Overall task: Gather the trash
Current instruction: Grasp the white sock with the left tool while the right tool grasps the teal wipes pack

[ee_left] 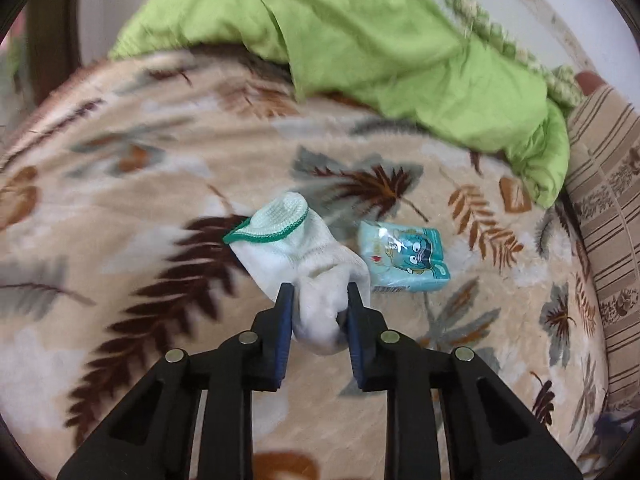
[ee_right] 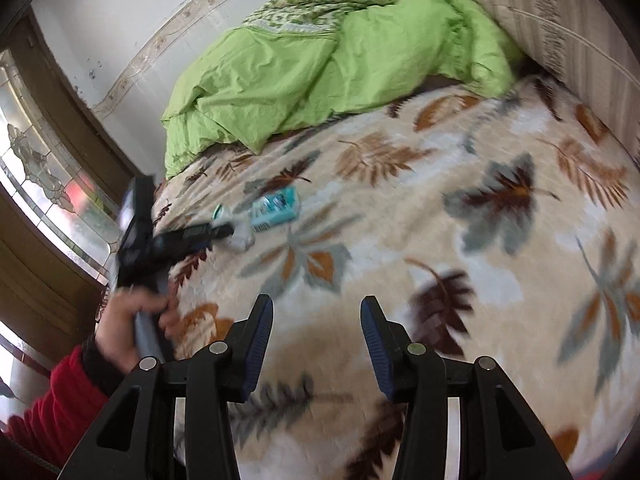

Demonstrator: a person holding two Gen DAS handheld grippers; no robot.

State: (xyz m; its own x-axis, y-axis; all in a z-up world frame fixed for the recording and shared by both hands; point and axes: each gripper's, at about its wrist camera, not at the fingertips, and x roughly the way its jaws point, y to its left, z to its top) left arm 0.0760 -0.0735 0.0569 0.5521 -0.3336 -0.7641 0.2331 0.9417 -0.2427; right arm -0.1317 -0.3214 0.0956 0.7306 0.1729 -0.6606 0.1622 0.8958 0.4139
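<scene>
Jaws of your left gripper (ee_left: 318,300) pinched the white sock (ee_left: 304,256), likely for lifting; tissue packet (ee_left: 404,256) lay just right; your right gripper (ee_right: 317,320) hung partly open, empty.

Tissue pack (ee_left: 404,258): cartoon print, small lettering probably unreadable; no other text.

One white sock (ee_left: 304,256) and one teal tissue pack (ee_left: 404,256), at its three o'clock, lie on one leaf-print blanket (ee_left: 160,184). One green duvet (ee_left: 360,40) sits at twelve o'clock. Two grippers (ee_left: 319,292) (ee_right: 317,308) are in view, and one hand (ee_right: 128,328).
</scene>
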